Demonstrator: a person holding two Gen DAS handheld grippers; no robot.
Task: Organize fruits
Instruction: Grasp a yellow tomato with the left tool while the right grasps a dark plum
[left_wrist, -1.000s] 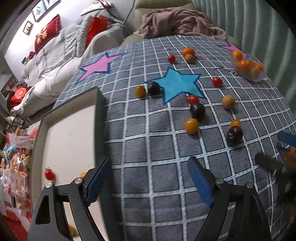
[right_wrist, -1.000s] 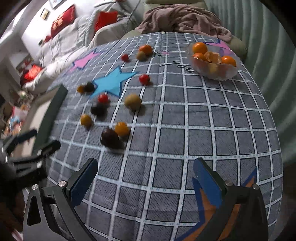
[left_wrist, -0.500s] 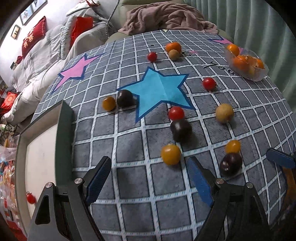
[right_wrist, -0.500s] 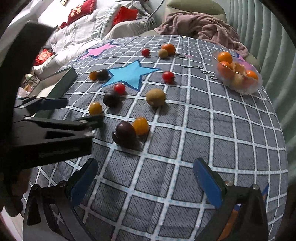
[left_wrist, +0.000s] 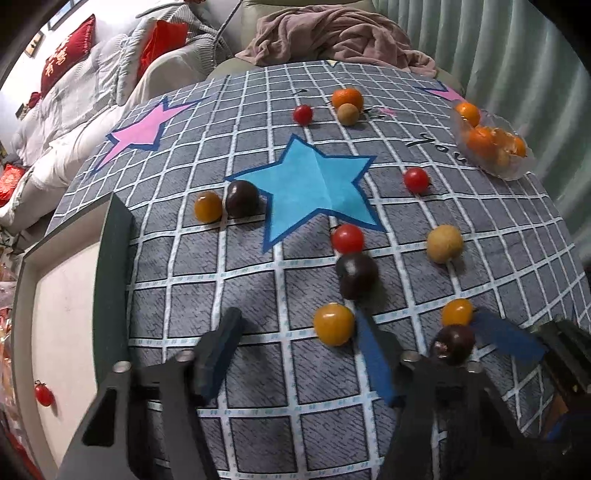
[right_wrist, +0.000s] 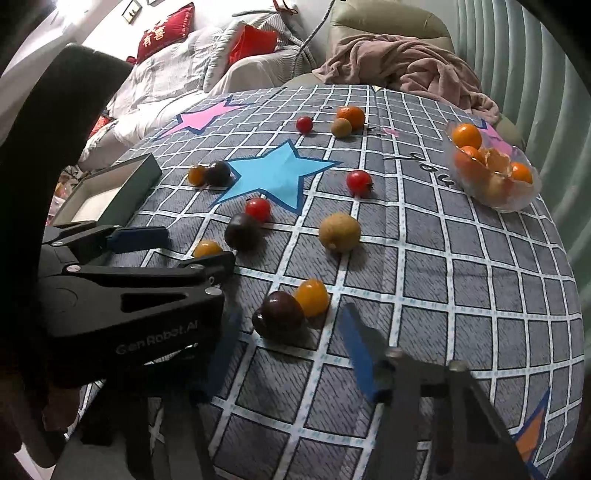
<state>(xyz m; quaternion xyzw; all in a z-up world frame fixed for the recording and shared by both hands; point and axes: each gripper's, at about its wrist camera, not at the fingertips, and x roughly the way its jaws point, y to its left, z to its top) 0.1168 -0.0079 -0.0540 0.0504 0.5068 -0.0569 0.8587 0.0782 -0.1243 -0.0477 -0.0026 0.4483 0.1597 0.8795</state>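
Observation:
Small fruits lie scattered on a grey checked tablecloth (left_wrist: 236, 280). My left gripper (left_wrist: 295, 354) is open just above the cloth, with a yellow tomato (left_wrist: 333, 324) by its right finger. A dark plum (left_wrist: 356, 275) and a red tomato (left_wrist: 347, 238) lie just beyond. My right gripper (right_wrist: 291, 350) is open, with a dark plum (right_wrist: 279, 314) and an orange tomato (right_wrist: 312, 297) just ahead between its fingers. The left gripper shows in the right wrist view (right_wrist: 177, 247).
A dark green box with a white floor (left_wrist: 66, 295) stands at the table's left edge, holding a red tomato (left_wrist: 44, 394). A clear bowl of oranges (right_wrist: 493, 173) sits at the far right. More fruits lie around the blue star (left_wrist: 314, 188). A sofa stands behind.
Both grippers have moved forward and lower toward the fruits. The left gripper swung right from over the box to the yellow tomato; the right closed in on the dark plum.

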